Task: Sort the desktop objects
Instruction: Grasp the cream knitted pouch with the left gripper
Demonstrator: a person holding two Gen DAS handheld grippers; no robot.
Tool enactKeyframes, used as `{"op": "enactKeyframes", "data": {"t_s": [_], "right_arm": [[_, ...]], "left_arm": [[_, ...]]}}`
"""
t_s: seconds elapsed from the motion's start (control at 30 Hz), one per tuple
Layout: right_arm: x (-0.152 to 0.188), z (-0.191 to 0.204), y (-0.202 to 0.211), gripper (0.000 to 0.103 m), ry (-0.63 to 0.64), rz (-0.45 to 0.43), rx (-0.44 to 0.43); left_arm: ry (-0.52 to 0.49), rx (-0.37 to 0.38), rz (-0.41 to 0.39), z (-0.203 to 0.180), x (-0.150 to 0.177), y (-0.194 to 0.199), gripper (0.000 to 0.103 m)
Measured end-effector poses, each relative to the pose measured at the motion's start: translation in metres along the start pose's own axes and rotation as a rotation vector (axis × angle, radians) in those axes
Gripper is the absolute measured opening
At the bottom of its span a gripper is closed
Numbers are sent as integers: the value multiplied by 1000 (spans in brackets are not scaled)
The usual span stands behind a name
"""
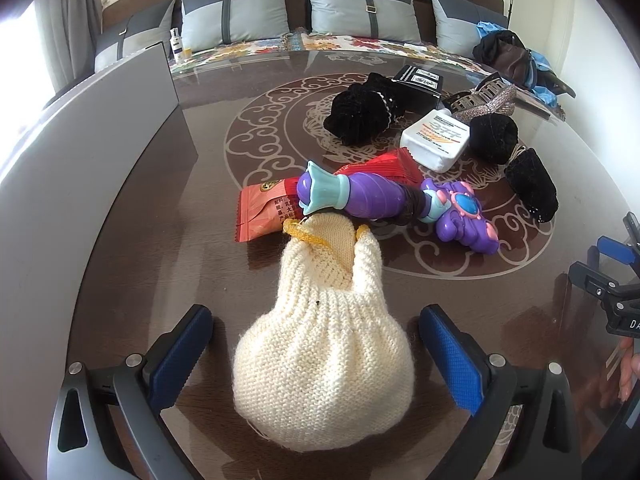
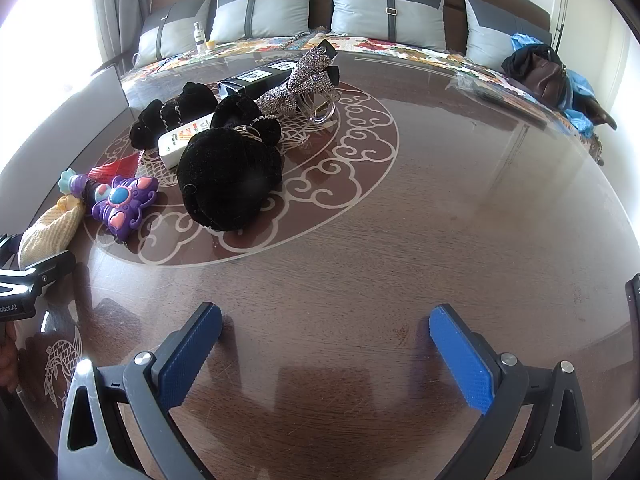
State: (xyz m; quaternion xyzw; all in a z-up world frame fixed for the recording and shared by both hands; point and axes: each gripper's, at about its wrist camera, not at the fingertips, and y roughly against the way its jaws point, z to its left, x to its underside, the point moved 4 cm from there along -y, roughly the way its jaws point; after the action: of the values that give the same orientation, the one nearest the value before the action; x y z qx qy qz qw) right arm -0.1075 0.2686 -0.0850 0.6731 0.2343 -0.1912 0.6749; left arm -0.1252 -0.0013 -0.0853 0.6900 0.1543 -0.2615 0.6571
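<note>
We count one cream knitted pouch (image 1: 320, 344), one purple toy (image 1: 396, 208), one red snack packet (image 1: 268, 212), one white bottle (image 1: 436, 140), one rhinestone bow (image 2: 300, 80) and three black velvet scrunchies (the nearest (image 2: 230, 176) largest in the right view). Our left gripper (image 1: 316, 350) stands spread wide around the pouch, pads apart from it. Our right gripper (image 2: 326, 354) gapes over bare table (image 2: 440, 220), with clear room towards its right edge.
</note>
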Motion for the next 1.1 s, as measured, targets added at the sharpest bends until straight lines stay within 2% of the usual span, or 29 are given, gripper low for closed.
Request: {"op": "enactKeyframes", "data": {"t_s": [0.8,0.87,0.9,0.97,1.03,1.1], "right_arm": [[-3,0,-2,103,2,16,-2],[-13,3,-9,103,22,114,-27],[-22,5,-11,103,12,151,-69],[-45,10,-8,103,-41,148,-150],[-73,19,-4,103,-41,103,-143],[-97,32,-11,103,-18,95,-109]], "left_arm": [[1,0,0,0,0,-1,103],[0,1,1,0,1,-1,103],[-2,1,5,0,0,-1,103],[-10,9,38,0,-2,-2,103],[-15,12,108,-1,-5,-4,103],[-17,10,149,-1,-7,-4,101]]}}
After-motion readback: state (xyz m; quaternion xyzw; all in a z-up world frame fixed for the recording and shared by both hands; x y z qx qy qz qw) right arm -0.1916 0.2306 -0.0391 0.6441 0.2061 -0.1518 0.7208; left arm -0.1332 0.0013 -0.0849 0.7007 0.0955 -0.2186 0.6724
